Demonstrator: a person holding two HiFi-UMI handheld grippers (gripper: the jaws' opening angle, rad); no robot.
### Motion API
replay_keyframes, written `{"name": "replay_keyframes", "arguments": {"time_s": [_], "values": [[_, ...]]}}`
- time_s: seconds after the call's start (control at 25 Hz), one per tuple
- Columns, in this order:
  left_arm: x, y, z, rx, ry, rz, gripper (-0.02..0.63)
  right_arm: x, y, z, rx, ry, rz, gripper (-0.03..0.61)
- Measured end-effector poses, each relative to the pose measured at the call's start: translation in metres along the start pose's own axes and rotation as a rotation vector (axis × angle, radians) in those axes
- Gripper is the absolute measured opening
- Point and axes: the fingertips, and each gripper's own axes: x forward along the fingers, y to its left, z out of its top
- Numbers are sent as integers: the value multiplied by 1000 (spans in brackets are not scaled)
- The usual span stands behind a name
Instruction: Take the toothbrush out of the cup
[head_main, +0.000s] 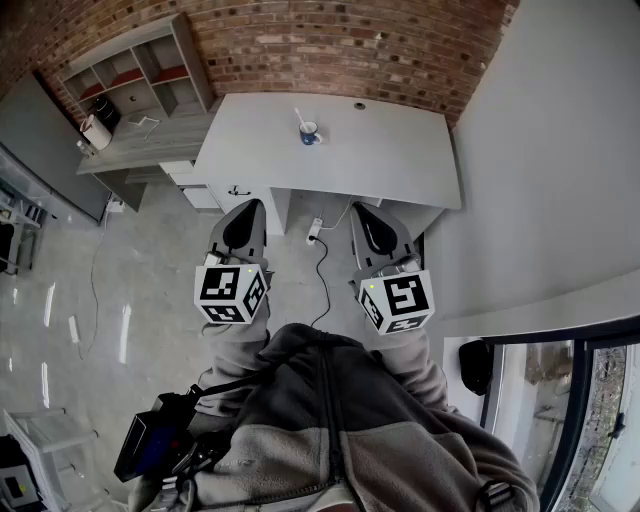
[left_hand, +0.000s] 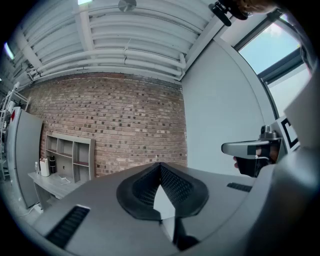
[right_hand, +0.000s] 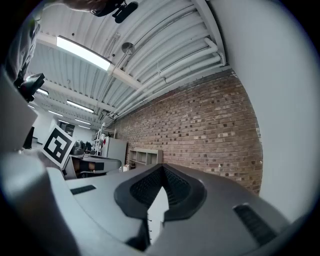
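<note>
1. Brick wall (head_main: 350, 40) backed a white desk (head_main: 400, 150); grey floor (head_main: 150, 260) lay between the desk and the person.
2. Left hand-held gripper (head_main: 247, 212) and right hand-held gripper (head_main: 362, 215) were both clenched on nothing, jaws tip to tip, over the floor.
3. Ahead, well apart from both and roughly midway between their lines, a blue-and-white cup (head_main: 309, 133) stood on the desk, so neither hand looked clearly nearer.
4. The toothbrush (head_main: 300, 118) stood in the cup, its long axis near upright and leaning slightly left.
5. No brand was legible; only square patterns showed on the left marker cube (head_main: 232, 292) and right marker cube (head_main: 397, 300).
</note>
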Motion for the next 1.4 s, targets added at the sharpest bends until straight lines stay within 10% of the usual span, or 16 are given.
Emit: {"name": "replay_keyframes", "arguments": {"time_s": [1.4], "values": [[-20,-56,-58,-24,101,87,5,-50,-17,-71,92,116,129,2]]}}
